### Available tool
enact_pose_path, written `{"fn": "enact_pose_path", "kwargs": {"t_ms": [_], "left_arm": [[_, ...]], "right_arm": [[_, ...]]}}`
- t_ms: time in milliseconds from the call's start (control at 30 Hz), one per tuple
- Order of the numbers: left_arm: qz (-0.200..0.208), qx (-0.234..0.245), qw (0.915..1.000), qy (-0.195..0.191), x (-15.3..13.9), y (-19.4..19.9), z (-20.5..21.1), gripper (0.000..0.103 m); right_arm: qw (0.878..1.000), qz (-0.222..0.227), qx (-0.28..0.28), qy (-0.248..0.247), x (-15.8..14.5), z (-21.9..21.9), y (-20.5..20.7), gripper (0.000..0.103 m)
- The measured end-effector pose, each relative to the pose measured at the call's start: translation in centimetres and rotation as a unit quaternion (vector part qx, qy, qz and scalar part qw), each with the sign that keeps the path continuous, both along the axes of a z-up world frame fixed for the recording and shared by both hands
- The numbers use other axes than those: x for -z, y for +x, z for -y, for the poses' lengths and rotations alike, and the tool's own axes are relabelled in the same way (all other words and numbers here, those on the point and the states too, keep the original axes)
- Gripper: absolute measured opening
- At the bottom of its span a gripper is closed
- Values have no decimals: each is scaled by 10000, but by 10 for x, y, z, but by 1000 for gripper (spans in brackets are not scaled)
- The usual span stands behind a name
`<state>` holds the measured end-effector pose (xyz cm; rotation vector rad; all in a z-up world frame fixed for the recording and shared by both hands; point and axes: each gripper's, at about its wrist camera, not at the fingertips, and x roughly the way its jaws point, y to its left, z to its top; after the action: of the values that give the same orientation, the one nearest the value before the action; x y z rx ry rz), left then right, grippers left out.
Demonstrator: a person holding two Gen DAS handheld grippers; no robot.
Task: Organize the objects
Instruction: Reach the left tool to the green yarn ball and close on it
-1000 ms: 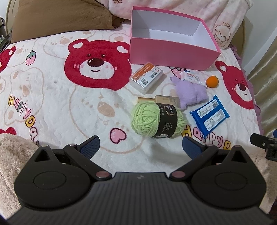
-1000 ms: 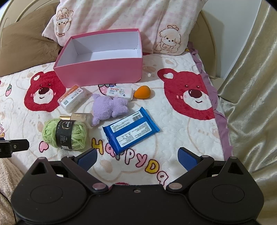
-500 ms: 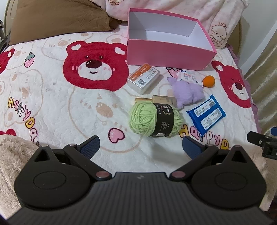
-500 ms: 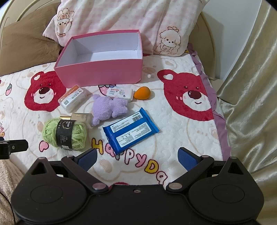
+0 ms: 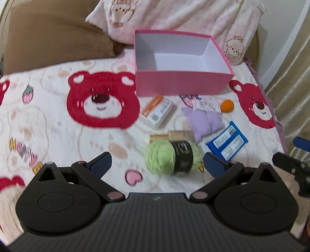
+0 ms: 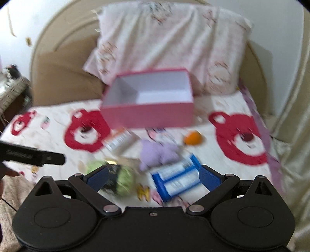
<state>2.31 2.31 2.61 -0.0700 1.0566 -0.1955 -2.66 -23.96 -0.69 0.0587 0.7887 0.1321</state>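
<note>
On bear-print blanket (image 5: 58, 135), pink box (image 5: 182, 86) fronts pillows (image 5: 174, 17).

Ahead of the left claw (image 5: 157, 161), a green yarn ball (image 5: 172, 159) is wearing a black band; beyond, a pink box (image 5: 182, 85) is showing white inside, on a cream blanket (image 5: 58, 131) carrying red bears.

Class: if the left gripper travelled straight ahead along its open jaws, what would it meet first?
Probably the green yarn ball, lying just beyond the left gripper, slightly right of centre; depth is uncertain.
</note>
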Motion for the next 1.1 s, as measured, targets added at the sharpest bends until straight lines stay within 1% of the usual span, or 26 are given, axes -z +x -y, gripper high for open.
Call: {"fn": "enact_pose_path", "kwargs": {"t_ms": [67, 167, 267, 400, 500, 667, 767, 833, 867, 967, 1033, 1100], "left_arm": [[20, 153, 9998, -108, 1, 12, -1, 101], [43, 246, 9996, -133, 10, 29, -1, 100], [52, 262, 9996, -124, 25, 41, 2, 100], [-270, 237, 9983, -452, 59, 50, 0, 97], [-351, 277, 9972, -601, 78, 50, -1, 93], [-344, 348, 9960, -748, 100, 49, 3, 84], [-291, 388, 9956, -796, 111, 49, 7, 70], [-264, 374, 9959, -776, 118, 49, 9, 63], [-251, 393, 9959, -770, 121, 49, 10, 62], [-307, 446, 9940, -955, 127, 51, 10, 61], [-318, 478, 9938, -956, 128, 51, 11, 61], [-328, 497, 9933, -992, 129, 50, 10, 61]], "right_arm": [[9998, 113, -136, 39, 5, -8, 4, 101], [9993, -17, -314, 193, 20, -19, 16, 101], [9976, -155, -589, 317, 38, -33, 27, 101], [9927, -472, -1000, 480, 69, -56, 42, 101], [9892, -712, -1138, 593, 91, -69, 52, 101], [9854, -1021, -1107, 797, 122, -76, 66, 101], [9845, -1103, -1067, 844, 135, -78, 72, 101], [9849, -1110, -1058, 800, 144, -82, 74, 101], [9848, -1117, -1069, 791, 148, -84, 76, 101], [9840, -1202, -1027, 818, 161, -88, 80, 99], [9824, -1285, -985, 932, 166, -88, 81, 92], [9837, -1186, -976, 931, 165, -89, 77, 88]]}}
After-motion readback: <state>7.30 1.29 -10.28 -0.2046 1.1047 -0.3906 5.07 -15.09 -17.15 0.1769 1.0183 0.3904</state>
